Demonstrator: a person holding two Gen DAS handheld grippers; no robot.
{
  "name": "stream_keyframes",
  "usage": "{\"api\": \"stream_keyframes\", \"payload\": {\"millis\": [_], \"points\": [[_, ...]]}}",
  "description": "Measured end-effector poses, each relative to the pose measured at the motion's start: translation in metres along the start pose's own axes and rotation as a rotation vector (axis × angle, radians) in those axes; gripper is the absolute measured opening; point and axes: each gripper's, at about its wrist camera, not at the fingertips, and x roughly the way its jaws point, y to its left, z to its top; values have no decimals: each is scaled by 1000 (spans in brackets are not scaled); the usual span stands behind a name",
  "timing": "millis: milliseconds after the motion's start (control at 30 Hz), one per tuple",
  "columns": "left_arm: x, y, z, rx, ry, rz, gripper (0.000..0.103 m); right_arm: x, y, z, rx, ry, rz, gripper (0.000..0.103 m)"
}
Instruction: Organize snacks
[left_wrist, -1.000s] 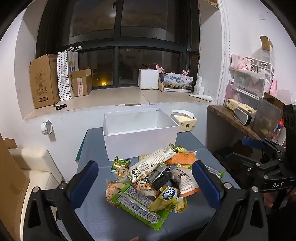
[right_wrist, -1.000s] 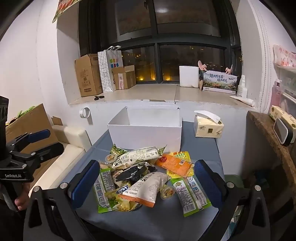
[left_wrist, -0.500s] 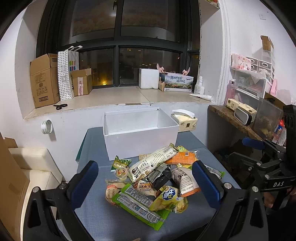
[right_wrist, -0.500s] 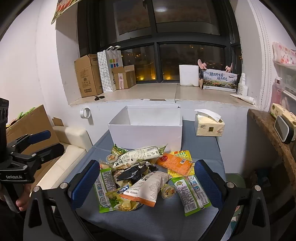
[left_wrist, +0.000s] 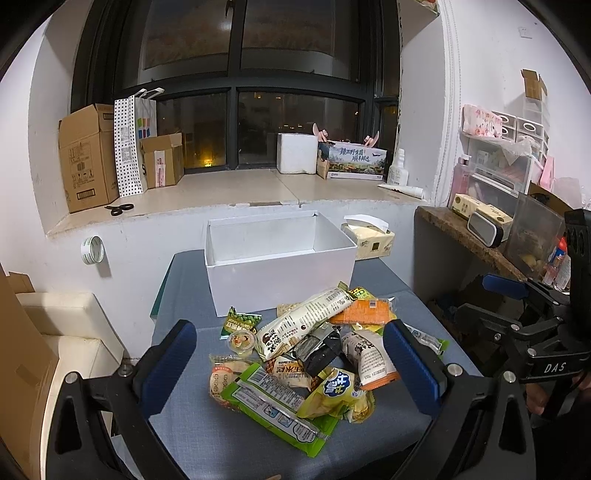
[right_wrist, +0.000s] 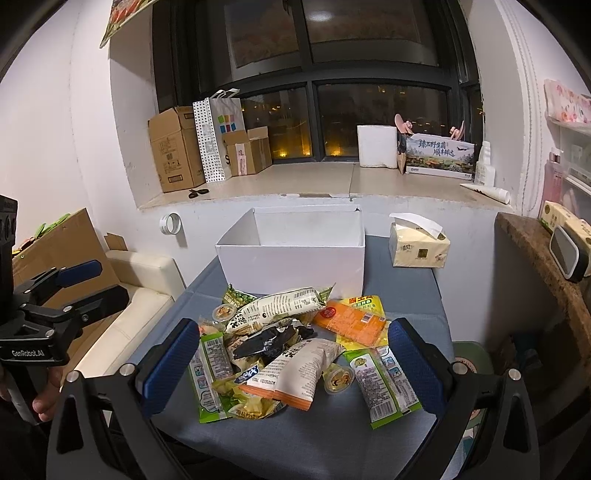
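Observation:
A heap of snack packets lies on the grey-blue table. Behind it stands an empty white box. On the heap's far side lies a long white packet beside an orange packet. My left gripper hangs open above the near side of the heap, holding nothing. My right gripper is also open and empty, above the heap's near edge. Each gripper shows at the other view's edge: the right gripper and the left gripper.
A yellow tissue pack sits right of the box. A cream sofa arm and cardboard lie left of the table. A wooden shelf with containers stands to the right. The windowsill behind carries cartons.
Both views have shifted only slightly; the heap and the box stay where they were. Both grippers remain open.

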Motion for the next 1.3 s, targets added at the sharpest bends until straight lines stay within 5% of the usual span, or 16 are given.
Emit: {"api": "stream_keyframes", "payload": {"millis": [1300], "points": [[3,-4,-3,13,5,6,103,3,2,-2,-5,13,6,103]]}}
